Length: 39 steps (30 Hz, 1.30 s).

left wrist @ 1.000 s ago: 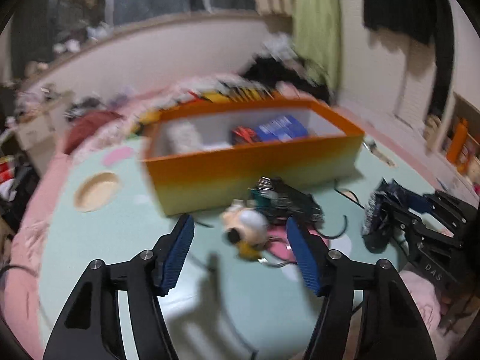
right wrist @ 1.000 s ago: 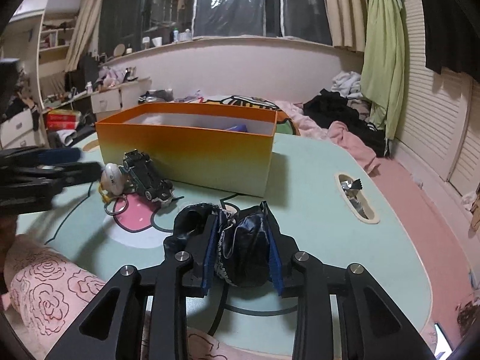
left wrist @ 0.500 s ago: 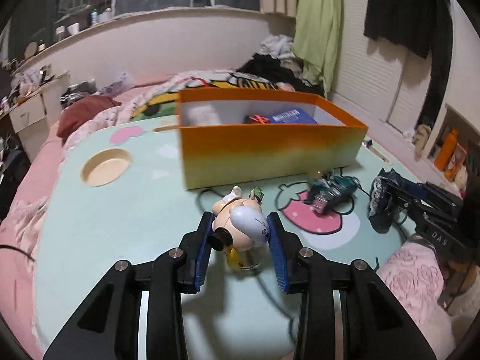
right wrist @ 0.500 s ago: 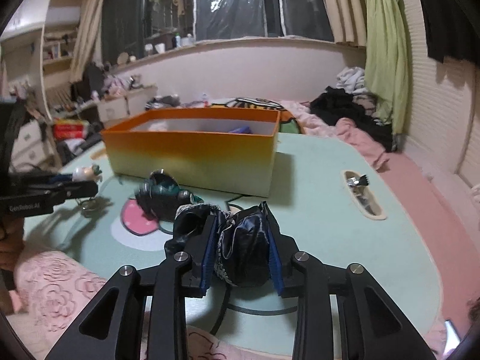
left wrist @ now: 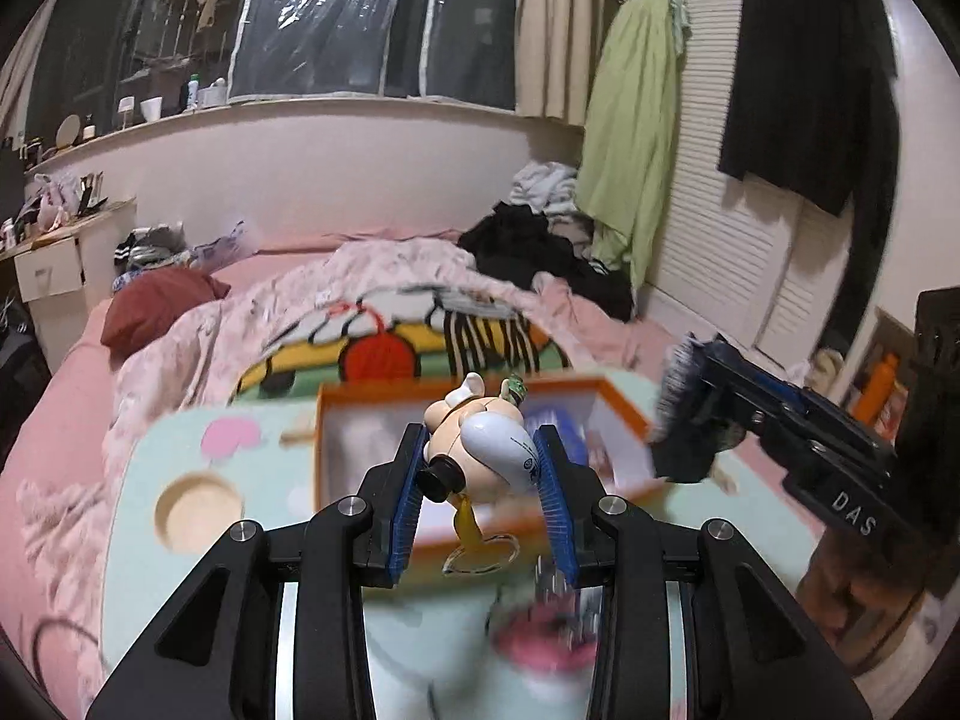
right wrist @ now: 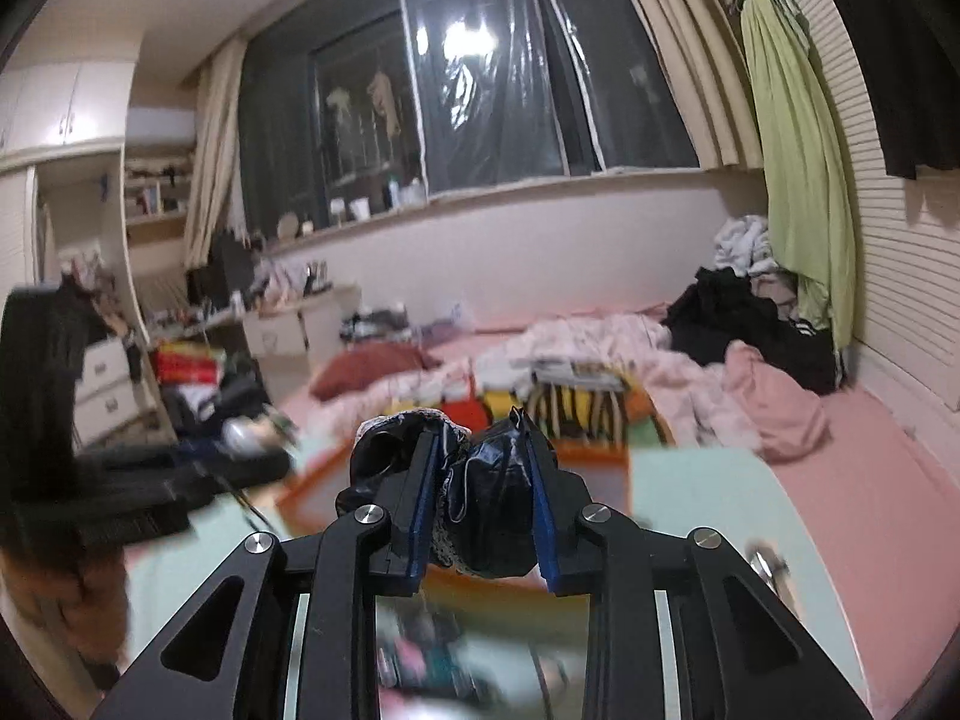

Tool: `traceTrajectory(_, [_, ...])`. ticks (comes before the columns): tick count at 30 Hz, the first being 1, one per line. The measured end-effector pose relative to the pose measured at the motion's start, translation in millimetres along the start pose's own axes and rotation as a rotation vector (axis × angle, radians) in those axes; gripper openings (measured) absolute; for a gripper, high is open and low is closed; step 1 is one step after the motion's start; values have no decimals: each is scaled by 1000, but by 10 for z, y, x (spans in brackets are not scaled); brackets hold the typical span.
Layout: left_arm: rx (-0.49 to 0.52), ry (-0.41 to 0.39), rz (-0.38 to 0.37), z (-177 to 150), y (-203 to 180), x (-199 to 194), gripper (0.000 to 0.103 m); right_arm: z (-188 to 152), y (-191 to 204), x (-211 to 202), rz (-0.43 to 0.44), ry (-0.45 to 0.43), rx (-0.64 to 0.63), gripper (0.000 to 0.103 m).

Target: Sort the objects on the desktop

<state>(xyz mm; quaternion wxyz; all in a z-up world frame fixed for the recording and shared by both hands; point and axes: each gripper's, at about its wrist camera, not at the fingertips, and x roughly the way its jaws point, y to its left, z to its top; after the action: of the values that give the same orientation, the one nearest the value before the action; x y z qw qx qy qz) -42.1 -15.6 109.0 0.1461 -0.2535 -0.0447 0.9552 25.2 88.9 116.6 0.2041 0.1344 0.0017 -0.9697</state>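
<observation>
My left gripper is shut on a small pig-like toy keychain with a white back and a wire ring hanging below, held in the air over the near wall of the orange box. My right gripper is shut on a black crumpled pouch with a lace edge, also lifted above the orange box. The right gripper with its pouch shows at the right of the left wrist view. The left gripper shows blurred at the left of the right wrist view.
The mint-green table has a round recess at its left. A toy car lies blurred on the table below the left gripper. A pink bed with blankets and clothes lies beyond the table.
Both grippers have risen from the table with their objects and moved toward the orange box. The left gripper closed on the toy keychain one second ago and lifted it.
</observation>
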Motion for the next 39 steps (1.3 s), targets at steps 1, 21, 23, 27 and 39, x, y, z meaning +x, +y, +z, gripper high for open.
traceTrajectory(1, [-10, -5, 19, 63, -2, 92, 37, 40, -11, 109, -3, 8, 12, 30])
traceTrajectory(21, [-75, 50, 74, -236, 169, 253, 76, -345, -184, 237, -42, 186, 81, 83])
traceTrajectory(23, [-55, 66, 60, -367, 110, 101, 79, -405, -116, 105, -30, 221, 69, 86])
traceTrajectory(27, [-7, 128, 54, -740, 4, -77, 79, -779, 26, -120, -34, 350, 11, 87])
traceTrajectory(39, [75, 240, 162, -1296, -194, 126, 92, -1286, 25, -105, -133, 474, -83, 102])
